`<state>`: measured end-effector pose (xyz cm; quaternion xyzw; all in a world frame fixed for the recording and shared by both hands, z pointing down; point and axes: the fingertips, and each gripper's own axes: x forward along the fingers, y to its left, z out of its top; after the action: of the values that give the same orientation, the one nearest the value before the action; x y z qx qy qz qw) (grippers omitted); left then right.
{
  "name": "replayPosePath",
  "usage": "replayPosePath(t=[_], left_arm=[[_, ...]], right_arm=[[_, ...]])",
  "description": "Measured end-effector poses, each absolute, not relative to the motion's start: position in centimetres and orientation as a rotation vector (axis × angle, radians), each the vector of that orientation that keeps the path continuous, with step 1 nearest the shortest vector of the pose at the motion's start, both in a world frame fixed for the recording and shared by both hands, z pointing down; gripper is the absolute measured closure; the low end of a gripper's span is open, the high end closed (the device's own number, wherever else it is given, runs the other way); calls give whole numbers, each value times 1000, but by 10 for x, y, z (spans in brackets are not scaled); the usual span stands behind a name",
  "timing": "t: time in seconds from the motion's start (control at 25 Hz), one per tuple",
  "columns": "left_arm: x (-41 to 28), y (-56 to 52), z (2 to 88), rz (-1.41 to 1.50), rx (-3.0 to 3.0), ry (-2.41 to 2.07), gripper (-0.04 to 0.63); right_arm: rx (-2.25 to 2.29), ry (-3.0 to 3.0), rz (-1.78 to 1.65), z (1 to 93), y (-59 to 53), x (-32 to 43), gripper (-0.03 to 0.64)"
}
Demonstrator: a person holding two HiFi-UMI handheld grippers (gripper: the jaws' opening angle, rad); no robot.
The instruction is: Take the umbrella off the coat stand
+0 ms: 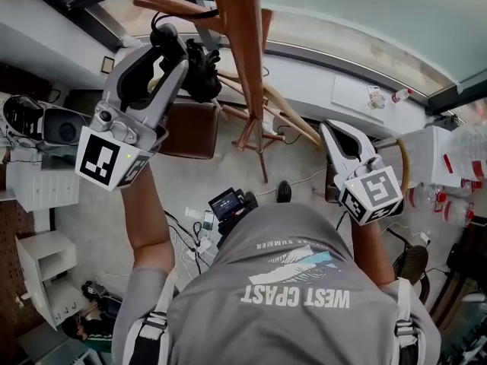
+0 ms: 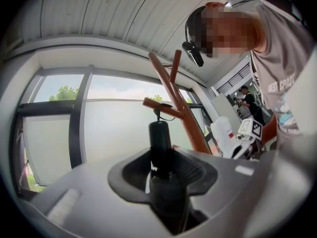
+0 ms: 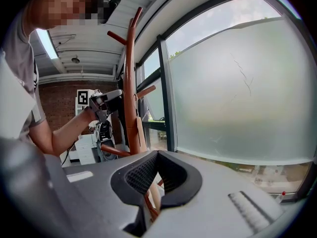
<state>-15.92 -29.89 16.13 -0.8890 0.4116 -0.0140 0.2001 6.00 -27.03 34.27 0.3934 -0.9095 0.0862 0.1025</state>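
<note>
The wooden coat stand (image 1: 240,36) rises in front of me, one peg (image 1: 171,6) reaching left. My left gripper (image 1: 183,52) is raised beside the pole, shut on a folded black umbrella (image 1: 199,67). In the left gripper view the umbrella's black handle (image 2: 159,143) stands up between the pads, and its thin strap (image 2: 159,108) is looped over a peg (image 2: 163,108) of the stand (image 2: 173,93). My right gripper (image 1: 344,139) hangs lower, to the right of the stand, open and holding nothing. The right gripper view shows the stand (image 3: 130,83) with the left gripper (image 3: 106,100) beside it.
A brown seat (image 1: 190,128) sits at the stand's foot, whose legs (image 1: 281,116) spread across the floor. White shelving (image 1: 38,272) stands on the left, with bottles (image 1: 430,196) at the right. Frosted windows (image 3: 237,93) run behind the stand. Another person (image 2: 246,100) stands far off.
</note>
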Motion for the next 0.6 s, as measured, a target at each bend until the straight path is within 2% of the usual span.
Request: replayPosePath(t=[0.6], left_arm=[[-220, -296, 113, 66, -2332, 1355, 459]], right_arm=[[1133, -2694, 241, 338, -267, 40, 615]])
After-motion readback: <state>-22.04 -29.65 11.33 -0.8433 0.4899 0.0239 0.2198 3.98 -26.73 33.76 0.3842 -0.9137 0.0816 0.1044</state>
